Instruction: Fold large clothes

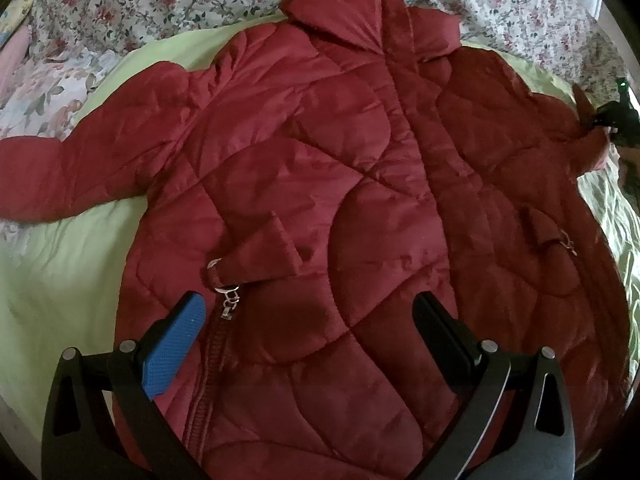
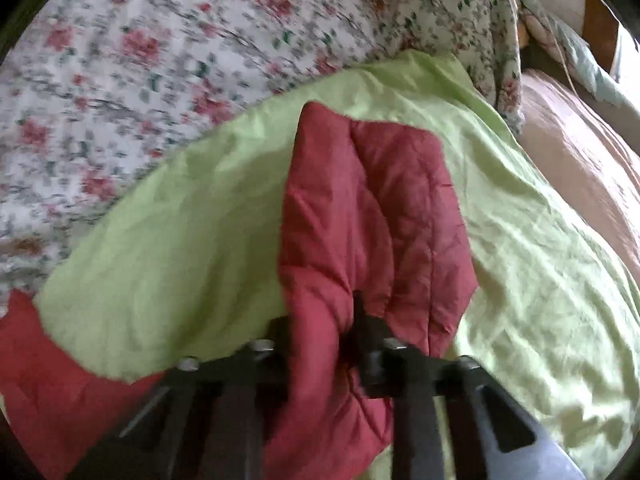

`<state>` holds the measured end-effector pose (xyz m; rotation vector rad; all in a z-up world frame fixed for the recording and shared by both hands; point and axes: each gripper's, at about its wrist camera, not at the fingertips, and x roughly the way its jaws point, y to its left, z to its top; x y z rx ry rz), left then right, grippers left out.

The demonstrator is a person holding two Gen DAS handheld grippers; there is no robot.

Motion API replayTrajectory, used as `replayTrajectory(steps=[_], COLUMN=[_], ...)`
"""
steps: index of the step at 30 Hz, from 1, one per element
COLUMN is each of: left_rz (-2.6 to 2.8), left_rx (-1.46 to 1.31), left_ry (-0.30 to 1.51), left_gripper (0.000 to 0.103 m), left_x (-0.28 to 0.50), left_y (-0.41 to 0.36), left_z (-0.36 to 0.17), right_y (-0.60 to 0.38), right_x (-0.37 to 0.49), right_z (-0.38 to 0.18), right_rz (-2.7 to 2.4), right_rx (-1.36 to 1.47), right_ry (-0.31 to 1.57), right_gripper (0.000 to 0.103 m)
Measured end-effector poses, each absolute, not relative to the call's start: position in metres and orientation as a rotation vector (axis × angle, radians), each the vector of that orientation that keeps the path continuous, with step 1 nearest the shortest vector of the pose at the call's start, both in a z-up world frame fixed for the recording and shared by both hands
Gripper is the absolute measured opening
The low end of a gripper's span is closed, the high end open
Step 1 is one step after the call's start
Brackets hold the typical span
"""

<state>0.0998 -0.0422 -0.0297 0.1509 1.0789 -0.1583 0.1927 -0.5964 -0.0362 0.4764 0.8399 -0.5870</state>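
Sleeve pinched, fold not begun.
The right gripper (image 2: 320,336) clamps the jacket (image 1: 320,200) sleeve (image 2: 372,216); slick padding may slip free. The left gripper (image 1: 312,320) hovers wide, empty.

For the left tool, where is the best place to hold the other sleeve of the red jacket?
Probably the cuff end of the free sleeve, coming from above: it lies flat and spread on the green sheet, away from the body. The left tool stands open.
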Motion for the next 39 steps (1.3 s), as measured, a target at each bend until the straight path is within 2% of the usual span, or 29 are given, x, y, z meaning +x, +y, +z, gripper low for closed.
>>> replayTrajectory(steps=[6,12,26,39], left_rz=[-0.189,-0.223,-0.293,-0.387], left_rx=[0.133,0.090,-0.073,-0.288], left_ry=[1.055,1.050,1.048,1.065], left_gripper=[0.103,0.103,0.103,0.103], left_x=[0.093,0.089,0.098,0.152], left_y=[-0.045,-0.040,-0.002,0.022], left_z=[-0.019,-0.012,-0.003,0.000], right_y=[-0.551,-0.477,-0.308,-0.248], right_x=[0.162,0.150,0.158,0.172], right_z=[0.000,0.012,-0.025,-0.053], right_rz=[-0.361,-0.141,0.273,0.373], right_rx=[0.508,0.476,0.336,0.186], right_ry=[0.726,0.713,0.822,0.868], right_gripper=[0.010,0.010,0.011,0.016])
